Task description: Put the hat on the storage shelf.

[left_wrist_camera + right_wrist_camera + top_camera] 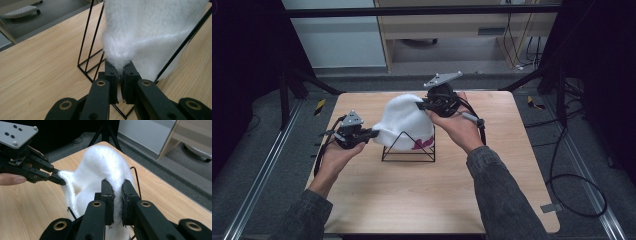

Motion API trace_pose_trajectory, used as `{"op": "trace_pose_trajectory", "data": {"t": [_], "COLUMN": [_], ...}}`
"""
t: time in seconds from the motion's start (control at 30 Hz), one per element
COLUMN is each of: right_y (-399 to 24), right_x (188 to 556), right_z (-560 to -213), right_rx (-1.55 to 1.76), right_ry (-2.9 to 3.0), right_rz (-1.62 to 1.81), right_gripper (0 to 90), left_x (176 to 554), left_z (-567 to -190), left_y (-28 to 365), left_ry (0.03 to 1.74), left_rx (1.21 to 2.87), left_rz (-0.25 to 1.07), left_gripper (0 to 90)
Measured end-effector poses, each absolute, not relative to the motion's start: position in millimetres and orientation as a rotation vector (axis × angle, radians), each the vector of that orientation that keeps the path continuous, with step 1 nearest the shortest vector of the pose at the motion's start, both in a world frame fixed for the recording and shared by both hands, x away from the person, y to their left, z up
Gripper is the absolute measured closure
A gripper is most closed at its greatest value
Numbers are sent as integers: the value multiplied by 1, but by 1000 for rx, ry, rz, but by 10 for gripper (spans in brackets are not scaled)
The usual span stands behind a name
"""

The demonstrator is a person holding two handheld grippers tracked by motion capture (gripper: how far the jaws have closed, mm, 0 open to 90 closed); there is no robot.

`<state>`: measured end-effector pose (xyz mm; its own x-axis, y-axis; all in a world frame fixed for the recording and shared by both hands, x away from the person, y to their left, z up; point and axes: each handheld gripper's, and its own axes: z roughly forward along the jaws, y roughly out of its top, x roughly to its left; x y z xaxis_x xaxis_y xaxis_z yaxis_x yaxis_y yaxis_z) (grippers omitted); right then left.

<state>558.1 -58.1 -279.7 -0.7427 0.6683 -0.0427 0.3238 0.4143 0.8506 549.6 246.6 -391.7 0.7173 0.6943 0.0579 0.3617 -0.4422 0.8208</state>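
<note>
White fluffy hat (404, 120) over black wire stand (409, 150) mid-surface, left claw (373, 133) clamped on its near-left edge, right claw (421, 105) pinching its far side

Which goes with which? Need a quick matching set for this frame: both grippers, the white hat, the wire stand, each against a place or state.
Things:
1. left gripper
2. right gripper
3. white fuzzy hat
4. black wire stand

States or places:
A. stands on the wooden table, partly under the hat
B. draped over the stand, stretched between both grippers
C. shut on the hat's edge at the side nearer the table's left edge
D. shut on the hat's fabric at its far upper side

Pairs: 1-C, 2-D, 3-B, 4-A
</note>
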Motion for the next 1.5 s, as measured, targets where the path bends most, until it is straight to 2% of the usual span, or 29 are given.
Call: {"op": "trace_pose_trajectory", "data": {"t": [1.33, 1.5], "right_y": [-47, -45], "right_x": [550, 548], "right_z": [-320, -323], "right_rx": [859, 864], "right_ry": [2402, 2412], "right_rz": [1234, 1224], "right_gripper": [811, 781], "left_x": [544, 543], "left_z": [-433, -435], "left_y": [249, 248], "left_ry": [832, 827], "left_rx": [2119, 2138], "left_rz": [403, 403], "left_gripper": [845, 844]}}
